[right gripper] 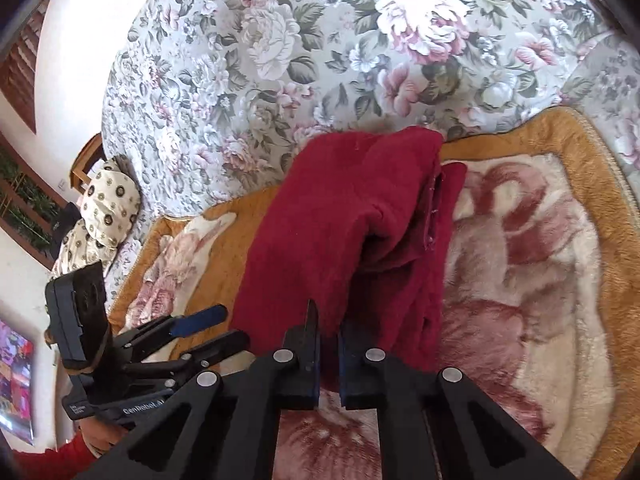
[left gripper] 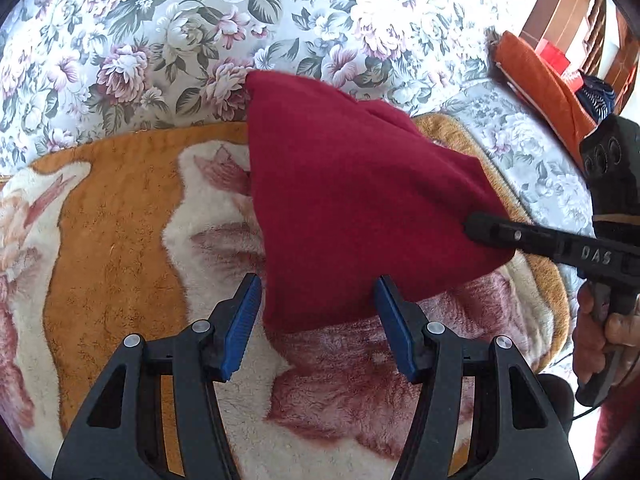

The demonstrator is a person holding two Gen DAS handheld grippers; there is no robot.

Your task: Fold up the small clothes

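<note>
A dark red garment (left gripper: 352, 200) lies partly folded on an orange and cream plush blanket (left gripper: 120, 220). My left gripper (left gripper: 318, 300) is open, its blue pads on either side of the garment's near corner, holding nothing. My right gripper (left gripper: 480, 230) comes in from the right and is shut on the garment's right edge. In the right wrist view the right gripper (right gripper: 328, 324) pinches the garment (right gripper: 344, 216) at its near edge, and the cloth drapes up from the blanket (right gripper: 520, 260). The left gripper (right gripper: 208, 328) shows open at lower left.
The blanket lies on a floral bedspread (left gripper: 180, 32). An orange cloth (left gripper: 540, 80) and a red box sit at the far right. A patterned pillow (right gripper: 104, 208) lies at the bed's left edge, by a white wall.
</note>
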